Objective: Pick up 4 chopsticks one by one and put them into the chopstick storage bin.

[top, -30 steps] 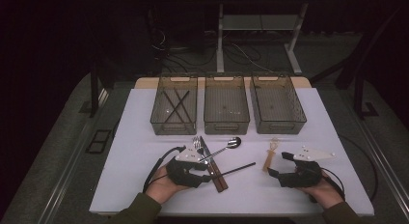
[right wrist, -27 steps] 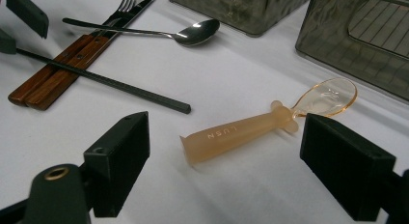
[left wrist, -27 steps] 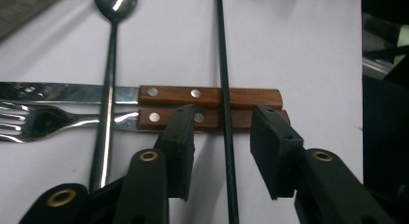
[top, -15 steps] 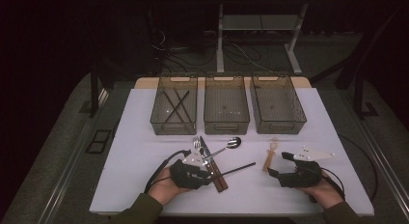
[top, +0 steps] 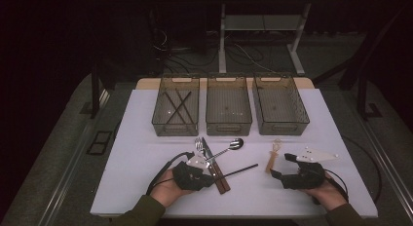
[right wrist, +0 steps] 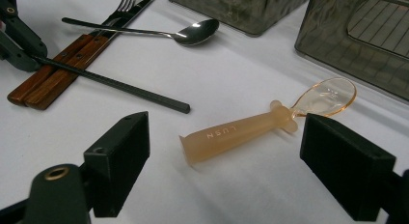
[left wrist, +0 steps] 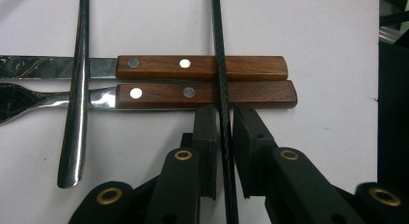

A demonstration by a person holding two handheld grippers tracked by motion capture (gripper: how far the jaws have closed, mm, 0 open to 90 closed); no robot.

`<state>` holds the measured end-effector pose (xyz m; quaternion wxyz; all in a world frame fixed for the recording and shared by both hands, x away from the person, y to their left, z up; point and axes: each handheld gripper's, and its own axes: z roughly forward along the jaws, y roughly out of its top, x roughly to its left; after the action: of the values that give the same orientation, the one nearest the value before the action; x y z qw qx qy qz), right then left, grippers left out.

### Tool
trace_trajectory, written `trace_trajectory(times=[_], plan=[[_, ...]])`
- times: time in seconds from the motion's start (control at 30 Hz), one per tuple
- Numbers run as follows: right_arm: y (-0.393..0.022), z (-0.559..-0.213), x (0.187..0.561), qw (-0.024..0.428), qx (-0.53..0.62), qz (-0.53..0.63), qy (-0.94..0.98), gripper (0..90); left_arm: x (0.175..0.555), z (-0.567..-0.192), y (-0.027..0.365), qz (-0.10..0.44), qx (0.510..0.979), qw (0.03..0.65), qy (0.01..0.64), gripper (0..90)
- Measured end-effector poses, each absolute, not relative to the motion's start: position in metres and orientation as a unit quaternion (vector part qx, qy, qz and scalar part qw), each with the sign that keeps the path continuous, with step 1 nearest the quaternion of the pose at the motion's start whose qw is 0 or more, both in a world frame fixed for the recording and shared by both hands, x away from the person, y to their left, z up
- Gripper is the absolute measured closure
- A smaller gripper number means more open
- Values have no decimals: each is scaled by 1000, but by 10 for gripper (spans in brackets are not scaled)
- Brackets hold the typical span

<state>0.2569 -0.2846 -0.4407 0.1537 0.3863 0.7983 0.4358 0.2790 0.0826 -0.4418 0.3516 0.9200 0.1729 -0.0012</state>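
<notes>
The left tool (left wrist: pixel 223 137), jaws just closing on the thin black chopstick (left wrist: pixel 219 64) lying across two wooden-handled utensils (left wrist: pixel 202 81) on the white worktop (top: pixel 136 138), should pinch squarely, then lift straight up, I'd say

left gripper (left wrist: pixel 223 151) | jaws have just been closing, now pressed on thin black chopstick (left wrist: pixel 219 74) between them | wide apart a second ago | hand barely shifted

High view overhead, far; gripper views close (sharing chopstick (left wrist: pixel 223 64)).
</notes>
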Motion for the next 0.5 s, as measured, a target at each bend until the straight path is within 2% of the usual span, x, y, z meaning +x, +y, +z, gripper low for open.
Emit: trace_trajectory(times=[0.13,0.5], plan=[[-285,-440,257,154,386,436,798,174,279,-441,83,-4,922,345,175,848],[-285,-440,257,154,386,436,798,174,280,-438,85,-6,918,357,174,855]])
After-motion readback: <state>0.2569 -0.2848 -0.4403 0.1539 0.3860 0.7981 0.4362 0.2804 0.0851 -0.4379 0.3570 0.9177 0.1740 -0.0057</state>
